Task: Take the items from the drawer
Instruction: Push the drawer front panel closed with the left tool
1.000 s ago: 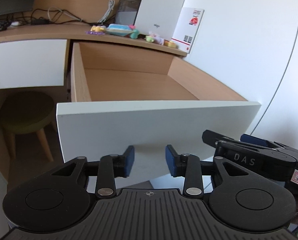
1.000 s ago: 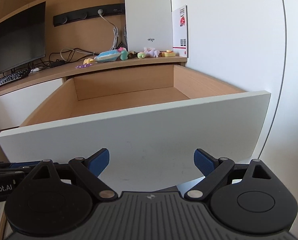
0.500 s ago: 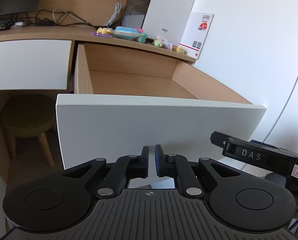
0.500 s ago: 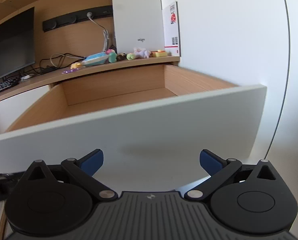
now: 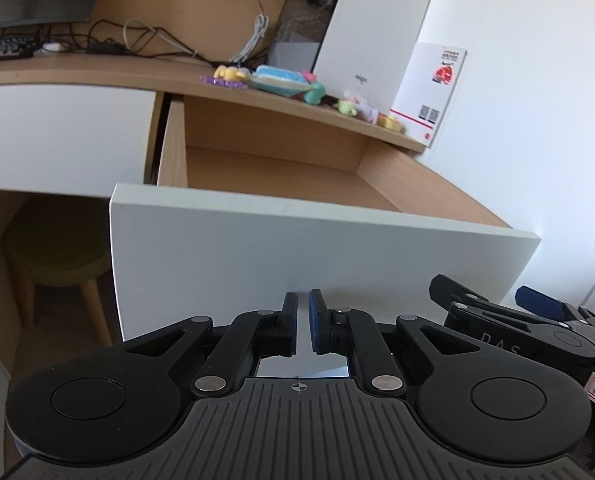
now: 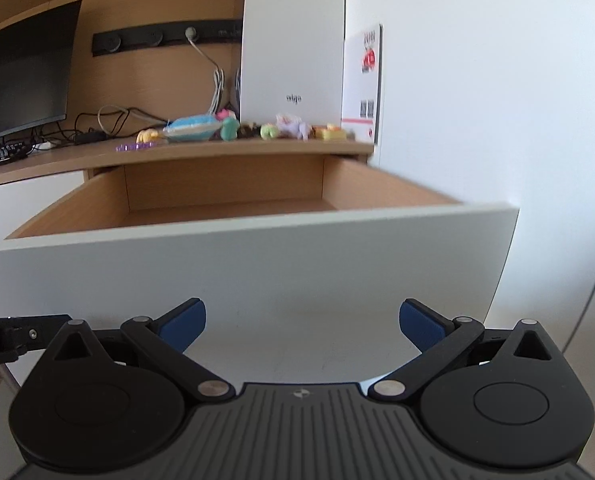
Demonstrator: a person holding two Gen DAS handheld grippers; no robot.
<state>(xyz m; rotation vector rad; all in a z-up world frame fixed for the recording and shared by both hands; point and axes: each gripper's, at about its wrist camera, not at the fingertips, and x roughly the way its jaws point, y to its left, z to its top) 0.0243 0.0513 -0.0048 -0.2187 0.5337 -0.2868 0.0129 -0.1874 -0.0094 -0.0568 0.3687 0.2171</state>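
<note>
The wooden drawer with a white front [image 5: 297, 248] is pulled out from under the desk. The part of its inside that shows is bare wood, and the front panel hides the near floor. My left gripper [image 5: 303, 320] is shut with nothing between its blue pads, low in front of the panel. My right gripper [image 6: 303, 320] is open and empty, also before the drawer front [image 6: 257, 264]. In the left wrist view the right gripper [image 5: 493, 296] sits at the lower right. Several small colourful toys [image 5: 285, 82] [image 6: 193, 130] lie in a row on the desk behind the drawer.
A white box [image 5: 373, 32] and a white card with a red print [image 5: 437, 88] stand at the desk's right end against a white wall. A monitor [image 6: 21, 84], a keyboard and cables are to the left. Under the desk stands a round stool [image 5: 57, 260].
My left gripper has shut from open. Both grippers have sunk lower in front of the drawer, so less of its floor shows. The right gripper stays open.
</note>
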